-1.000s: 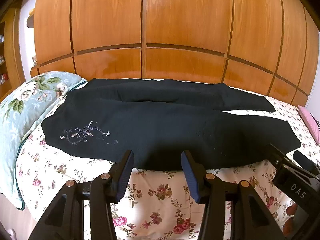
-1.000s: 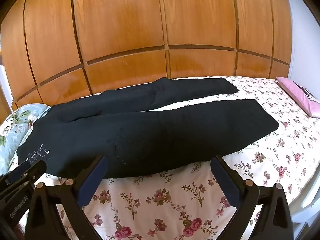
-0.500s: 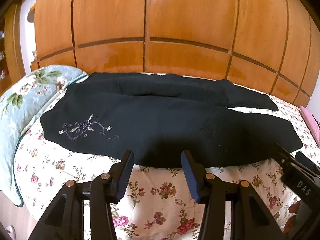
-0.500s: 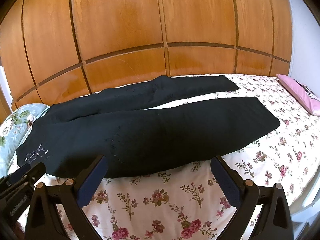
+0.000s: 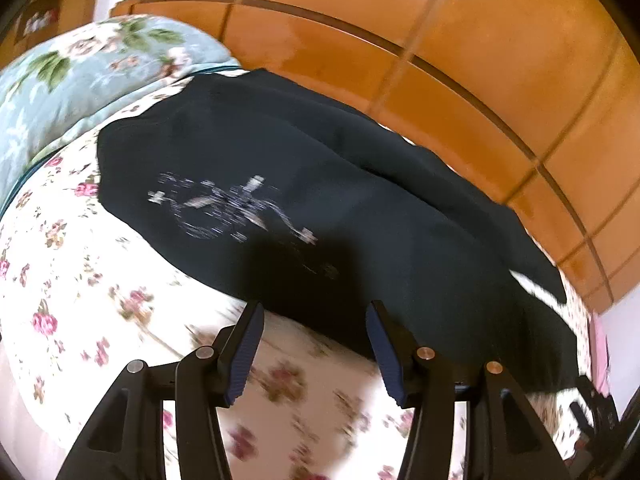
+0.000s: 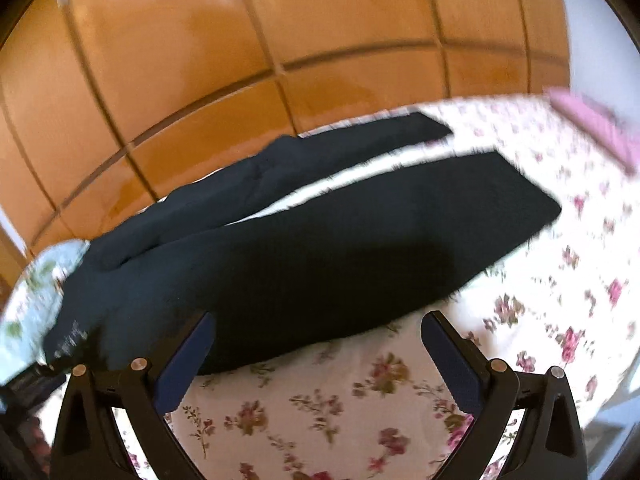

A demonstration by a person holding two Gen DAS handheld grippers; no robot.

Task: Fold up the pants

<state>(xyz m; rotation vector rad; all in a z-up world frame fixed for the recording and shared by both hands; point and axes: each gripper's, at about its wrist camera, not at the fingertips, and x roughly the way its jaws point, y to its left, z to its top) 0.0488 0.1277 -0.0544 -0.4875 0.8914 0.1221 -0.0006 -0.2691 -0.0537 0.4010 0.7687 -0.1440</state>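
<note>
the black embroidered pants [image 5: 360, 216] lie flat across the floral bedsheet [image 6: 360, 412], legs apart. left gripper [image 5: 314, 354] and right gripper [image 6: 318, 360] hover at the near edge, jaws spread, empty. pinching sheet along with cloth would spoil the fold.

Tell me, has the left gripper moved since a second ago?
Yes. The left gripper has advanced toward the black embroidered pants, tilting; the wooden panelled wall now slants.

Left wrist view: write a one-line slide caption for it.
Open left gripper poised at the near edge of black embroidered pants spread on a floral bedsheet.
</note>
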